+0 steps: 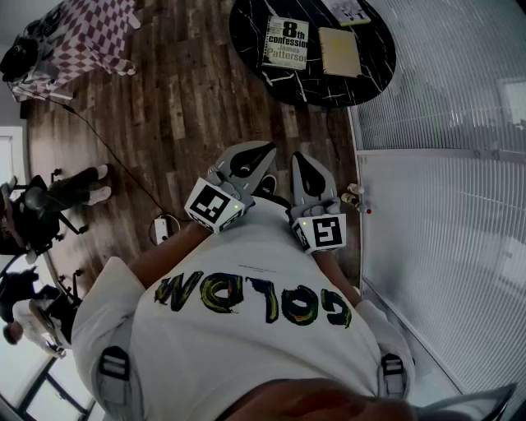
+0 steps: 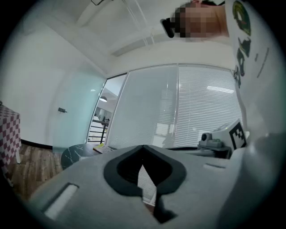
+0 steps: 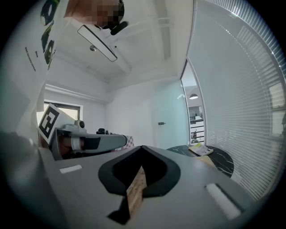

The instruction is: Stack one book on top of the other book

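A white-covered book printed "8th confession" (image 1: 286,43) and a plain tan book (image 1: 339,51) lie side by side, apart, on a round black marble table (image 1: 370,78) far ahead of me. Both grippers hang close to my chest, well short of that table. My left gripper (image 1: 261,154) is shut with nothing between its fingers. My right gripper (image 1: 302,161), just beside it, is also shut and empty. The left gripper view looks over its shut gripper (image 2: 143,148) to the distant table (image 2: 73,156). The right gripper view shows its shut gripper (image 3: 142,149) and the table (image 3: 221,162) beyond.
A third yellow-edged booklet (image 1: 345,10) lies at the table's far rim. A glass wall with blinds (image 1: 444,205) runs along the right. A checked cloth (image 1: 90,33), office chairs (image 1: 33,218) and a floor cable with a white box (image 1: 164,228) are at the left.
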`<state>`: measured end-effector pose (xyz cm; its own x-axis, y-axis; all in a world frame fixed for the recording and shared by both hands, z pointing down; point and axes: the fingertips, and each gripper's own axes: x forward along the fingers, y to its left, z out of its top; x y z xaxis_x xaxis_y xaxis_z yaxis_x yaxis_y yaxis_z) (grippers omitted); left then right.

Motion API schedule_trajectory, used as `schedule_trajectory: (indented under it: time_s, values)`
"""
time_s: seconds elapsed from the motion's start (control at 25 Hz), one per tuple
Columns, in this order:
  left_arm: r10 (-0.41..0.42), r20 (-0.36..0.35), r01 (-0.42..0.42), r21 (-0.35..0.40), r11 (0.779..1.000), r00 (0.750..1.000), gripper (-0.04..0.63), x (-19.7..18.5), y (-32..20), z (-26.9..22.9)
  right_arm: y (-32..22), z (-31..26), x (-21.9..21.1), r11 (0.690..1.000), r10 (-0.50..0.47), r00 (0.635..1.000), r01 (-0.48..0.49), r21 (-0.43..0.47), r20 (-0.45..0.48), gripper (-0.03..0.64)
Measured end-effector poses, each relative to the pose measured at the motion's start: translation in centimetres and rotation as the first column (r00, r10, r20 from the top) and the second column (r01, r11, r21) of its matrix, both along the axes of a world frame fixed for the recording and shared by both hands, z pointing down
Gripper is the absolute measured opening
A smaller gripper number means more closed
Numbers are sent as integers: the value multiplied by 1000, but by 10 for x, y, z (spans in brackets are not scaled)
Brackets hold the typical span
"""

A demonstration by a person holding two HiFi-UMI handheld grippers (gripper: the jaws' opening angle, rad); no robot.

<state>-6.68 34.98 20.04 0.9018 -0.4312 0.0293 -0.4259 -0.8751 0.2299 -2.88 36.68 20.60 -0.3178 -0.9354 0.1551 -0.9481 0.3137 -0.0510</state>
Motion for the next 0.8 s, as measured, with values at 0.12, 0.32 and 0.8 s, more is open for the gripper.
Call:
schedule_trajectory:
  time_s: [0.12,0.32,0.8]
  values:
    - [2,6,-2,6,1000,1000,2,9,0,0,-1,-4,7,1000,0,1000,0,6,16,-2]
    - [-1,19,1,-1,1000,1000,2,25,0,1,-2,-4,24,1000,-1,998,0,6,63,0]
    - [-35,44,37,-35,999,998,2,72,4,8,2,-2,72,1000,5,997,-5,-1,72,0]
